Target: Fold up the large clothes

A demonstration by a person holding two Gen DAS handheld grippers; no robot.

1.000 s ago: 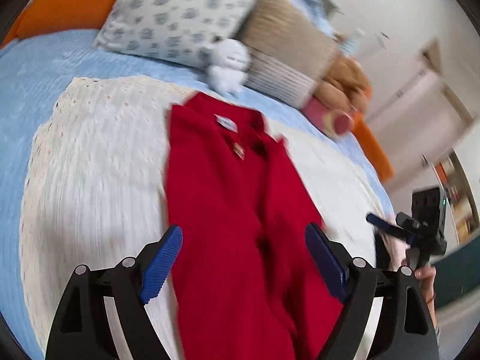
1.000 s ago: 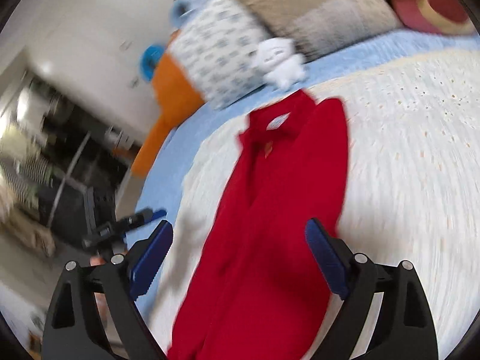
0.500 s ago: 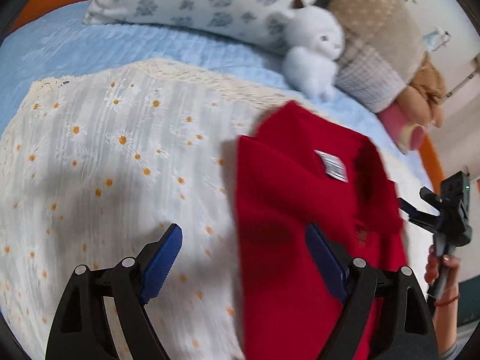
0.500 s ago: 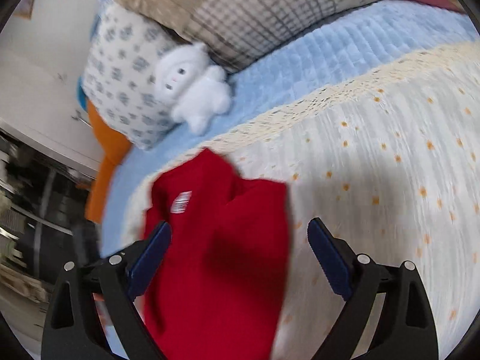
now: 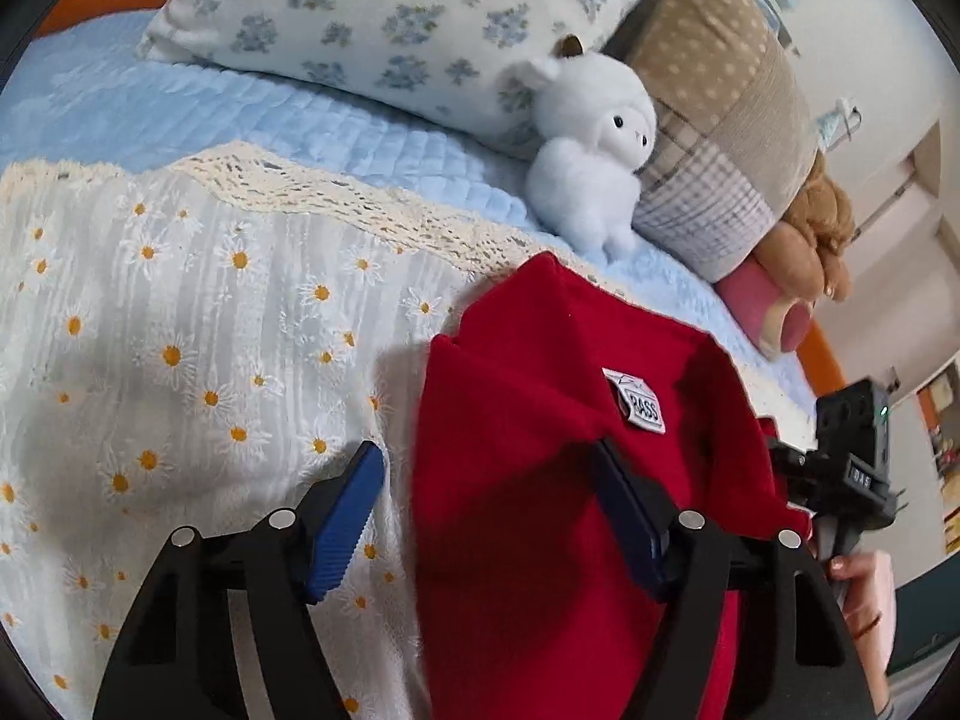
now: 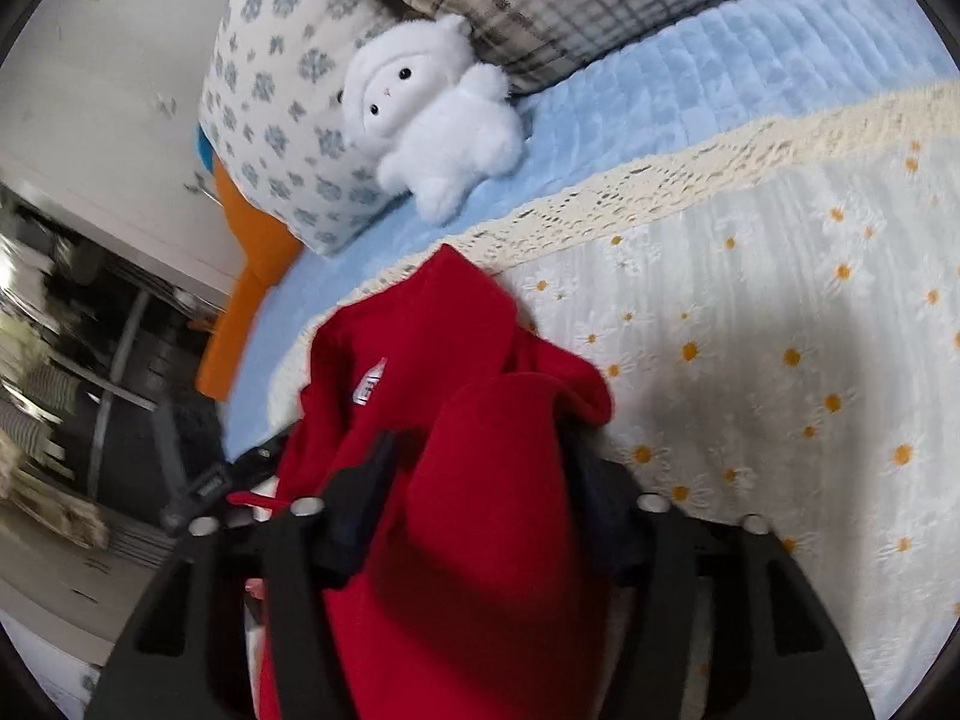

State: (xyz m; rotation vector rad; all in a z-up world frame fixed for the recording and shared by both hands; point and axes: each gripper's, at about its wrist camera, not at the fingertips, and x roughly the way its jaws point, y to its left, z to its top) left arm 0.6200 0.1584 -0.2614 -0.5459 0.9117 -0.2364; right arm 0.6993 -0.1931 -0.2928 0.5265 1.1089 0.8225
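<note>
Step in hand: gripping collar end of red garment [image 5: 540, 450], lying on daisy bedspread [image 5: 180, 330] near white plush [image 5: 591, 174]. Left gripper [image 5: 489, 519] jaws closing, garment edge between them, pads not yet pressing. Right gripper [image 6: 480, 492] jaws closing around bunched shoulder; contact unclear. Next, probably: firm pinch both sides, then lift together.

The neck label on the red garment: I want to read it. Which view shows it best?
The left wrist view: the neck label faces the camera, sharp, its letters partly legible. In the right wrist view the label is small, blurred and half hidden by a fold of the red garment.
</note>
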